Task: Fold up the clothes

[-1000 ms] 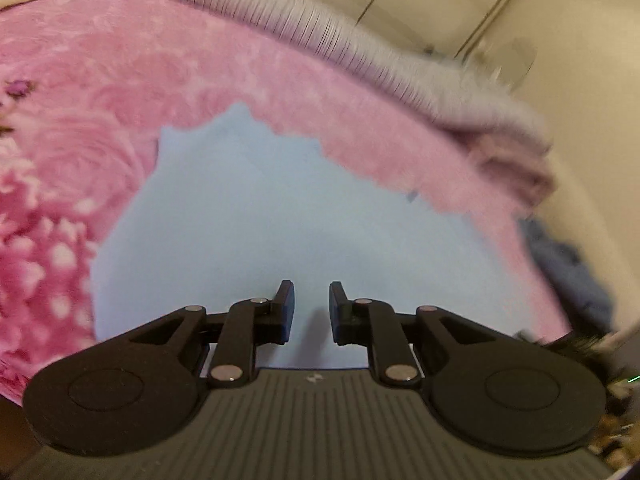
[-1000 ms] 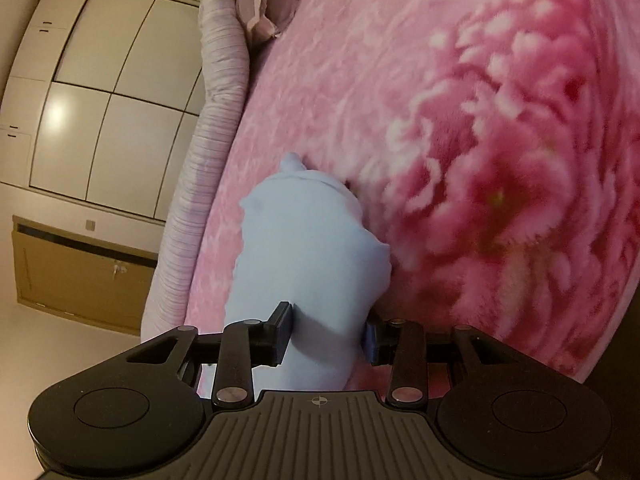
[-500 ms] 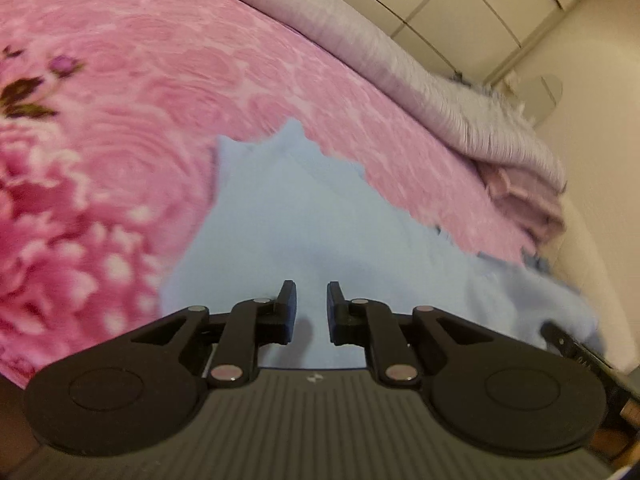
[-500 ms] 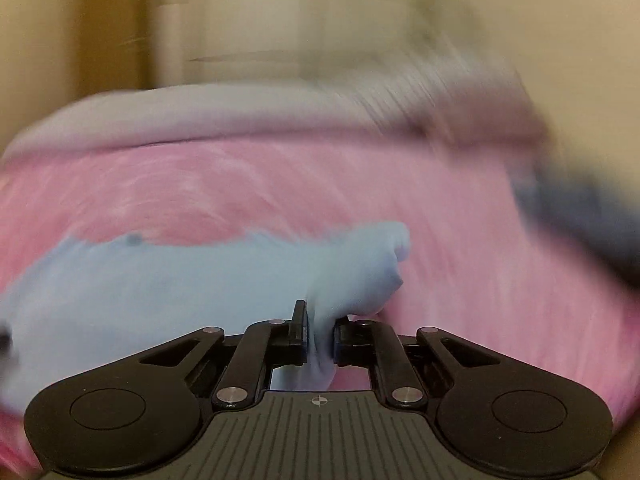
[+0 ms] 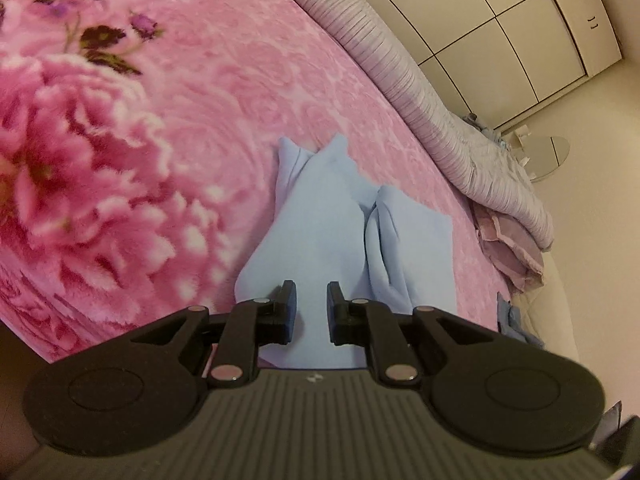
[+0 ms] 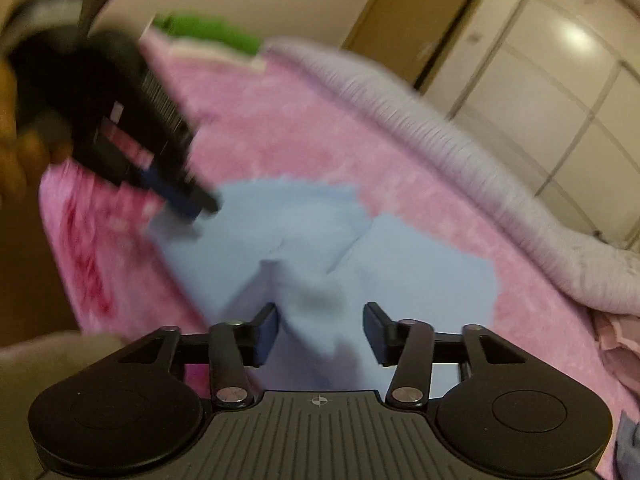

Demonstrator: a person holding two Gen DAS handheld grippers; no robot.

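Observation:
A light blue garment (image 5: 332,232) lies rumpled on the pink floral blanket (image 5: 120,160); it also shows in the right wrist view (image 6: 320,248). My left gripper (image 5: 308,300) is low over the garment's near end with a narrow gap between its fingers and cloth showing in the gap. It also appears, blurred, in the right wrist view (image 6: 192,200) at the garment's far left corner. My right gripper (image 6: 320,320) is open wide just above the garment's near edge, holding nothing.
A grey-lilac ribbed duvet (image 5: 440,120) is bunched along the far edge of the bed, with pink folded cloth (image 5: 508,248) at its end. White wardrobe doors (image 6: 560,80) stand behind. Green and white items (image 6: 208,36) lie at the bed's far corner.
My right gripper has opened and let go of the blue garment, which now lies folded over in a bunch. My left gripper has swung round and stays low over the cloth.

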